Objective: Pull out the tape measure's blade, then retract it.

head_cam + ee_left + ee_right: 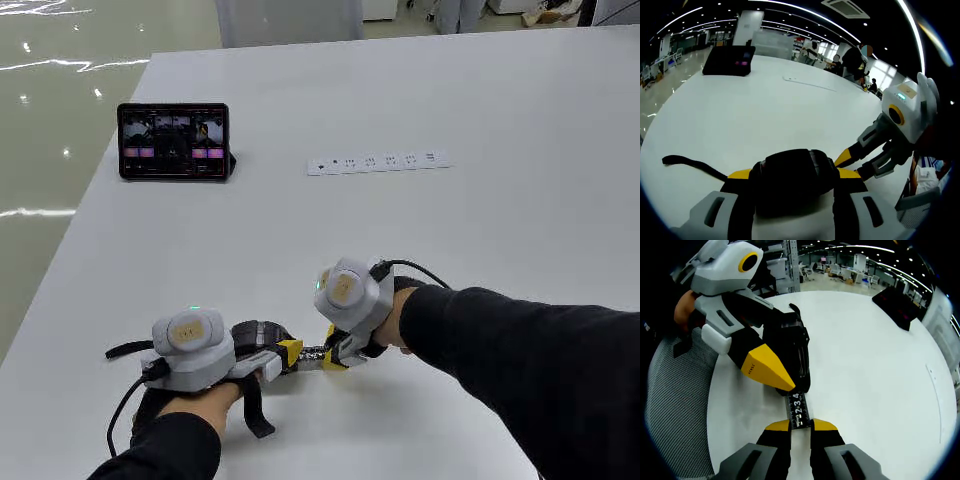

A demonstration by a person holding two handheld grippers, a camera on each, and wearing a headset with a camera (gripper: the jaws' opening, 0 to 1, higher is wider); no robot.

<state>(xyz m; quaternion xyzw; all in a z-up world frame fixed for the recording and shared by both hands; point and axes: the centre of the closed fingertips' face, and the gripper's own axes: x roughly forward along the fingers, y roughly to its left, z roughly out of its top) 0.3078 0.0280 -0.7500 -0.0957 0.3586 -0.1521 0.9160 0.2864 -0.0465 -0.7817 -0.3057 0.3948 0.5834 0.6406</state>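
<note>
In the left gripper view the black tape measure case sits clamped between the yellow-tipped jaws of my left gripper. A short length of its blade, showing the numbers 2, 3 and 4, sticks out of the case. My right gripper is shut on the blade's end. In the head view both grippers meet near the table's front edge: the left gripper holds the case, and the right gripper is a few centimetres to its right.
A tablet with a lit screen stands at the back left of the white table. A white strip lies at mid-table. The tape measure's black strap trails toward the front edge. The table's left edge is close.
</note>
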